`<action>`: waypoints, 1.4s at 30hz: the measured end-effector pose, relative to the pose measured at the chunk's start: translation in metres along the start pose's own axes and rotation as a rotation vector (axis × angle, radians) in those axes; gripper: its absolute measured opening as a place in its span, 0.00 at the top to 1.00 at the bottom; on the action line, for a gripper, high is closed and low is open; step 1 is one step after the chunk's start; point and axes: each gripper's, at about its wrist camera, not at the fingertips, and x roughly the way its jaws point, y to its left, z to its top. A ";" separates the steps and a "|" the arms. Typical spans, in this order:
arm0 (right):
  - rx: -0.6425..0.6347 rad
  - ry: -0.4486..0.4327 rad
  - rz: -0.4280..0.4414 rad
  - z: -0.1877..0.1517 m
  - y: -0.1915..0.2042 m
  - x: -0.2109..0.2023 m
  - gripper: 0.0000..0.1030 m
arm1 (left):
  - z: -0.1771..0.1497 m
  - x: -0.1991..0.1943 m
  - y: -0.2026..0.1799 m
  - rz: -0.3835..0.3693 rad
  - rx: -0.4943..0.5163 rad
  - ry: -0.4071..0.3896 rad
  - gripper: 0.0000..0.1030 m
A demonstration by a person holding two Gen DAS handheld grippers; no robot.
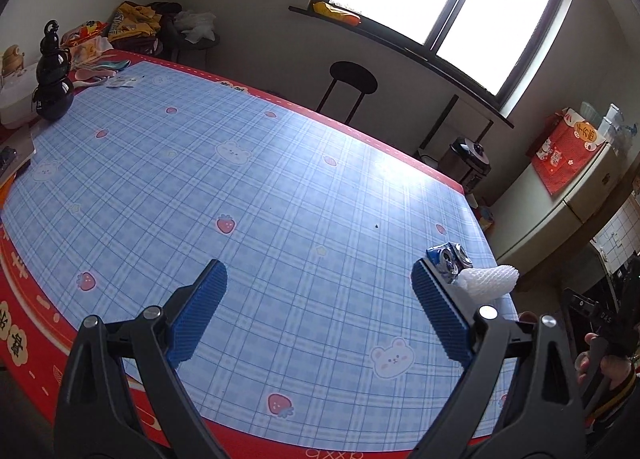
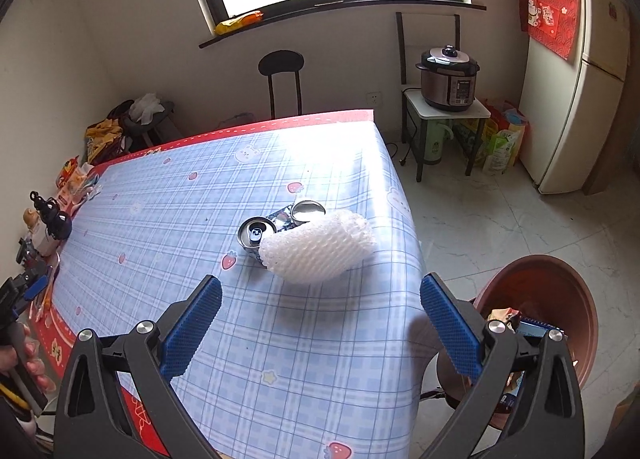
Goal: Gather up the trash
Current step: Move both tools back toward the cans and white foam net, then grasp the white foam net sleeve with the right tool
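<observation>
Meanwhile, both the left gripper and right gripper gaped wide, empty, near the foam net touching a crushed can.

Foam net against crushed can

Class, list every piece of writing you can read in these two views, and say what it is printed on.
Red cloth on the fridge: yellow Chinese characters, too distorted to read.
Tablecloth's red border: characters and upside-down letters, unreadable.
Crushed can: print unreadable.
Cooker panel: too small.
</observation>
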 end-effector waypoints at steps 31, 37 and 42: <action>0.231 0.202 -0.129 -0.003 0.006 0.153 0.48 | 0.026 0.063 0.071 0.050 0.028 0.101 0.10; 0.221 0.167 -0.048 -0.012 0.003 0.116 0.69 | 0.019 0.076 0.032 0.004 0.085 0.130 0.10; 0.180 0.130 -0.011 -0.022 -0.001 0.082 0.71 | 0.009 0.099 -0.023 -0.076 0.178 0.182 0.10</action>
